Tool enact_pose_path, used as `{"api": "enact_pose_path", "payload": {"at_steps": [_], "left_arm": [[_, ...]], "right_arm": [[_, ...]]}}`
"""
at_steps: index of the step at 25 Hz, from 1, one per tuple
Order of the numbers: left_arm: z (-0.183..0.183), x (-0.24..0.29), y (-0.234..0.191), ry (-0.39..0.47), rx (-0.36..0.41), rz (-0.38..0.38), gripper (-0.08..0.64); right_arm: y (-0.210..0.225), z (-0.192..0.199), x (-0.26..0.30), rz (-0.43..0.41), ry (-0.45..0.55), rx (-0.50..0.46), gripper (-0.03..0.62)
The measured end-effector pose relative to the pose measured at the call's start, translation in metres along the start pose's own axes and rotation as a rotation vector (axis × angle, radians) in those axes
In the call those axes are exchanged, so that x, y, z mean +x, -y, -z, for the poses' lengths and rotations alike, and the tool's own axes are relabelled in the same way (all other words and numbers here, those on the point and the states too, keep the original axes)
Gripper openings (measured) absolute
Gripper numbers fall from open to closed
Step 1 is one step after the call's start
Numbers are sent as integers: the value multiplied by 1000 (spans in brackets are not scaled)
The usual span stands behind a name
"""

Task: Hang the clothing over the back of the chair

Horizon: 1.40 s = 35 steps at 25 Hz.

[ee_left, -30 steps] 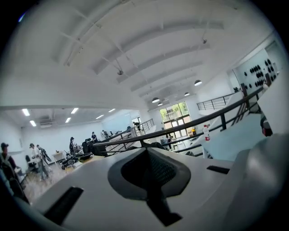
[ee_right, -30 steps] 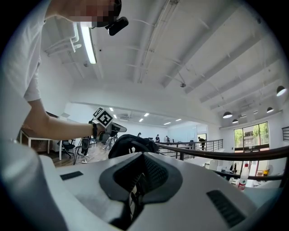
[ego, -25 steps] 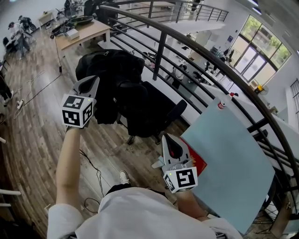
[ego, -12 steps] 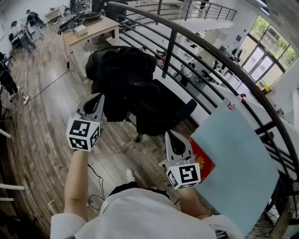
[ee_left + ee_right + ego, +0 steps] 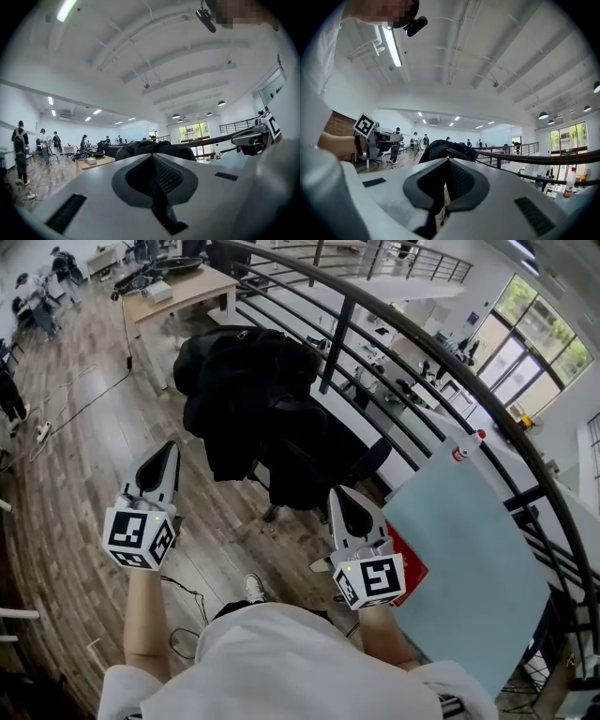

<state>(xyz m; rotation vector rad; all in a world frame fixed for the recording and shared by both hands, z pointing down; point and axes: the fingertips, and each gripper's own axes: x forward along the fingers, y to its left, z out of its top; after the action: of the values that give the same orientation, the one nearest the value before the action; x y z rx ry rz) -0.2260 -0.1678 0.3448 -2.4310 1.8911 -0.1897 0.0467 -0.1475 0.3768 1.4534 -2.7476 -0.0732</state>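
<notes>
Upper centre of the head view: black clothing (image 5: 239,381) lies draped over the back of a black swivel office chair (image 5: 314,465), close against the dark metal railing (image 5: 335,343). Lower left: left gripper (image 5: 167,448), jaws closed on nothing. Lower centre: right gripper (image 5: 341,495), jaws likewise together and empty, beside the edge of a pale blue board (image 5: 469,559). Open wooden plank floor (image 5: 66,474) separates both grippers from the chair.

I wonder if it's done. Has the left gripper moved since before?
Yes. The left gripper has pulled back from the black clothing on the chair, toward the lower left of the head view; wooden floor now shows between them.
</notes>
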Motion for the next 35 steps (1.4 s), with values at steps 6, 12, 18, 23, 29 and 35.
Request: {"api": "enact_pose_path", "payload": {"at_steps": [6,12,18,23,29,35], "left_arm": [[9,-11,-9,16,17,-31,23],[26,-15,0,2,35,-21,23],[32,-24,4,14,15,-24,23],[28,-29,-4,55,10,-51,23],[32,-31,-3,52,-3,-58,23],[26,-28,-2,68,-14,-52,23]], "right_arm": [[2,2,8,13,-21,-23,15],[9,11,12,56,-38,-19,15],[19,10,9,101,-42,-13,15],[24,8,10,118,-47,-29,15],[30,9,5,139,-54,-32,15],[30,10,2,141,-62,-22,15]]}}
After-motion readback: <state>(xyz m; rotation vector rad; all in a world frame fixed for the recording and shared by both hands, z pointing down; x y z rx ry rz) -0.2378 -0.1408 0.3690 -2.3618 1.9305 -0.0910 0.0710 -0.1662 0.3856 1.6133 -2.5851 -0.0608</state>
